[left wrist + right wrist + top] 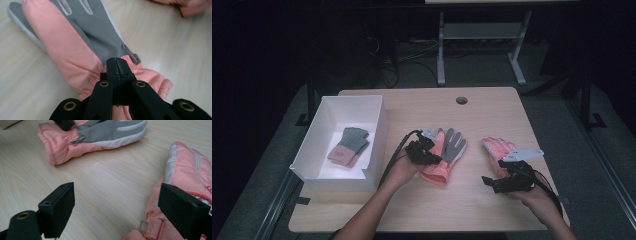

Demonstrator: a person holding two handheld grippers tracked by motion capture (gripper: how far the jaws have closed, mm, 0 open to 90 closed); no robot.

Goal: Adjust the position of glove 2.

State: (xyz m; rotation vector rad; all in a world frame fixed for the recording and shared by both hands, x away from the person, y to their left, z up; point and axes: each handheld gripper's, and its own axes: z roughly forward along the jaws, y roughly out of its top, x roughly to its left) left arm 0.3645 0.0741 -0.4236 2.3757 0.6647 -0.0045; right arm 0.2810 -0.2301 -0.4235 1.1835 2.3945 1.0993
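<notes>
1. Two pink gloves lie on the wooden table point(492, 210) in front of us, and a third glove point(349, 146), grey and dusty pink, lies inside the white box point(379, 127) at the table's left side.
2. We see the middle glove point(446, 152) palm up near the table's centre, its grey palm showing and its pink cuff pointing toward us.
3. Our left gripper point(428, 148) sits at the left edge of that glove, by the wrist.
4. In the left gripper view, its two black jaws are pressed together with no gap, tips at the gathered wrist of the middle glove point(82, 47), just beside a small grey buckle point(131, 53).
5. We cannot tell from that view whether any fabric is pinched between the closed tips.
6. The other pink glove point(498, 151) lies to the right, well apart from the middle one, fingers pointing away from us.
7. Our right gripper point(507, 181) hovers at the cuff end of that right-hand glove.
8. In the right gripper view, its jaws stand wide apart with bare table point(105, 195) between them.
9. The right-hand glove point(186, 170) lies beside and partly behind one jaw in that view, not gripped.
10. The middle glove point(100, 135) shows farther off across the top of that view.
</notes>
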